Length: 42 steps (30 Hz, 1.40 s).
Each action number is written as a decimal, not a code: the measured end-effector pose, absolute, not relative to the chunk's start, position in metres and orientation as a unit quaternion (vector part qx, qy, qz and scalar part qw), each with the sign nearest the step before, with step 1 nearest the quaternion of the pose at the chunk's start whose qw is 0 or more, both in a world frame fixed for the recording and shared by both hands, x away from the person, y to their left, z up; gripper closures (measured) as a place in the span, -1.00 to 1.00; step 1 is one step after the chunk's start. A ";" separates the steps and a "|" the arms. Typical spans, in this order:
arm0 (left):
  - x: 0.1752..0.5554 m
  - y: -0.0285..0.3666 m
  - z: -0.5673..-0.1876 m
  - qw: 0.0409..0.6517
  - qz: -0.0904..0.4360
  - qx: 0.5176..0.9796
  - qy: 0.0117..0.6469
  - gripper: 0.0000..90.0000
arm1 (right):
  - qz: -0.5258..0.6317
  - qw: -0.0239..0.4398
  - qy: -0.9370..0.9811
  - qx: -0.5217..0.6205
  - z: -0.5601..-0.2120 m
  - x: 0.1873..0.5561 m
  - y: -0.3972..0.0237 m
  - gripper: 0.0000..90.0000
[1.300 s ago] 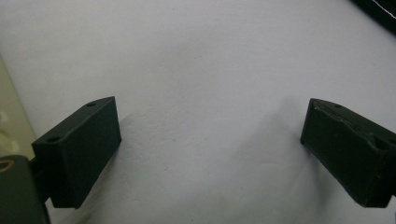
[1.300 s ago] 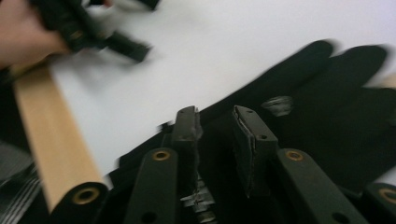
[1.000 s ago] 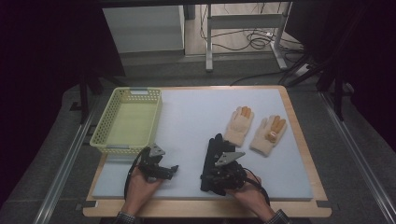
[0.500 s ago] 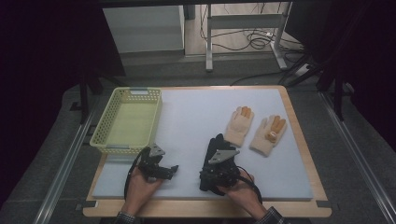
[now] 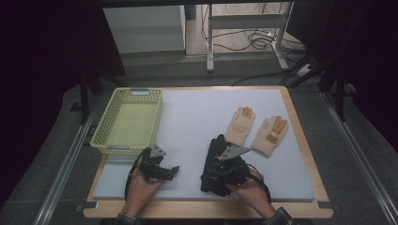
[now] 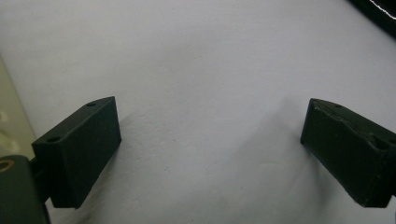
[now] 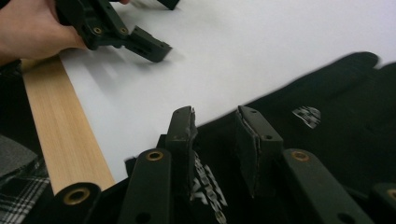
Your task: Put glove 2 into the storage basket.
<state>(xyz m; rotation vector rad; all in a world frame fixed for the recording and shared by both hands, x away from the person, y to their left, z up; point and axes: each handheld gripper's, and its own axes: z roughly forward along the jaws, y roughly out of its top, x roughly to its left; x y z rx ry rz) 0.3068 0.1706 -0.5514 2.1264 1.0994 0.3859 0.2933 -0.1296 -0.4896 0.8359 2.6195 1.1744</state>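
Little has moved: right gripper (image 5: 224, 168) hovers part-open over the black glove (image 5: 217, 149) near the table's (image 5: 197, 117) front edge; left gripper (image 5: 162, 169) rests released. Best to pinch one layer squarely.

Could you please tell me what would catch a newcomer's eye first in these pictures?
Probably the two tan gloves with orange fingertips, lying side by side on the white mat's right half. Next, the empty yellow-green basket at its left edge. Then the black gloves near the front edge, where the right claw hovers partly open over the fabric.
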 end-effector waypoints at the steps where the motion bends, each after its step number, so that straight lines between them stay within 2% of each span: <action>1: 0.307 0.171 -0.551 0.351 0.149 0.821 0.425 -0.89 | 0.390 0.077 0.873 0.282 -0.490 0.294 -0.133 0.48; 10: 0.307 0.171 -0.551 0.350 0.149 0.822 0.424 -0.89 | 0.377 0.107 0.855 0.339 -0.492 0.301 -0.187 0.64; 17: 0.307 0.171 -0.551 0.350 0.149 0.822 0.424 -0.89 | 0.364 0.090 0.854 0.360 -0.506 0.297 -0.206 0.69; 22: 0.307 0.171 -0.551 0.351 0.149 0.821 0.425 -0.89 | 0.358 0.067 0.865 0.344 -0.522 0.291 -0.195 0.68; 29: 0.307 0.172 -0.551 0.351 0.146 0.821 0.425 -0.89 | 0.372 0.063 0.866 0.328 -0.526 0.293 -0.176 0.68; 42: 0.301 0.184 -0.551 0.344 0.148 0.828 0.417 -0.91 | 0.385 0.076 0.867 0.309 -0.531 0.305 -0.147 0.64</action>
